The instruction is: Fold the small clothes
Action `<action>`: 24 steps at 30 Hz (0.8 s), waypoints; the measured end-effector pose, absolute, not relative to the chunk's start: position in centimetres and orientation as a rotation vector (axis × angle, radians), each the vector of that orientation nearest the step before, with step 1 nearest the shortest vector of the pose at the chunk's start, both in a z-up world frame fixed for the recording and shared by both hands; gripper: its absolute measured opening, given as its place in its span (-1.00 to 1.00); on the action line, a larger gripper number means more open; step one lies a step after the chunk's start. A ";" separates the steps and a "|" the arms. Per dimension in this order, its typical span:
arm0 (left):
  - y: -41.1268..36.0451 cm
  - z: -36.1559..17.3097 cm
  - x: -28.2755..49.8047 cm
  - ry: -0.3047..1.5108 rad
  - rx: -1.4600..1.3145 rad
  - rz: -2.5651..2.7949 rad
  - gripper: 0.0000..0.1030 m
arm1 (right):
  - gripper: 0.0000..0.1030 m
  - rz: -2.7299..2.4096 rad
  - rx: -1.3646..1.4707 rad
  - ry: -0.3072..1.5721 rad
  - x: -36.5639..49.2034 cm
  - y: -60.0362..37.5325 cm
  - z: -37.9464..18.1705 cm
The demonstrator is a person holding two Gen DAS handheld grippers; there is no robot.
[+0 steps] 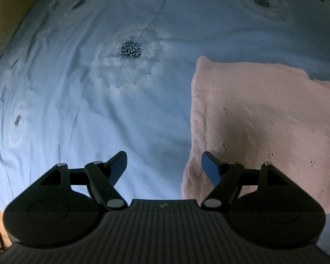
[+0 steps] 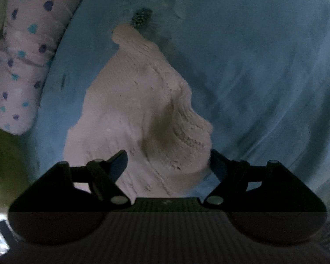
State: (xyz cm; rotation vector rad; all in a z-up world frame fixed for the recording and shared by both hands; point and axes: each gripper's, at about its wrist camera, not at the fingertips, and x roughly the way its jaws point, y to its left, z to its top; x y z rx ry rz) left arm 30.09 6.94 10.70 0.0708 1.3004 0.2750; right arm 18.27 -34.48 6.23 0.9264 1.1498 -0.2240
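Note:
A pale pink knitted garment lies on a light blue bedsheet printed with dandelion heads. In the left wrist view it lies flat at the right, with its left edge just ahead of my left gripper, which is open and empty; the right finger is over the garment's edge. In the right wrist view the same garment is bunched with a raised fold. My right gripper is open, its jaws on either side of the garment's near end.
A white cloth with blue and purple hearts lies at the left of the right wrist view. The sheet spreads to the right. A dandelion print marks the sheet's middle in the left wrist view.

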 end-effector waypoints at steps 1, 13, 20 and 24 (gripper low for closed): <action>6.9 10.8 30.0 1.304 0.068 0.274 0.53 | 0.58 -0.234 0.888 1.152 18.4 -34.4 6.1; 6.0 10.8 30.0 1.310 0.087 0.192 0.58 | -0.32 -0.352 1.117 1.002 18.0 -37.2 4.1; 5.9 11.1 30.7 1.308 0.127 0.085 0.59 | -0.58 -0.309 0.970 0.945 18.3 -35.7 6.7; 6.8 11.8 31.1 1.295 0.114 0.040 0.59 | -0.61 -0.259 0.884 0.890 19.2 -33.3 9.5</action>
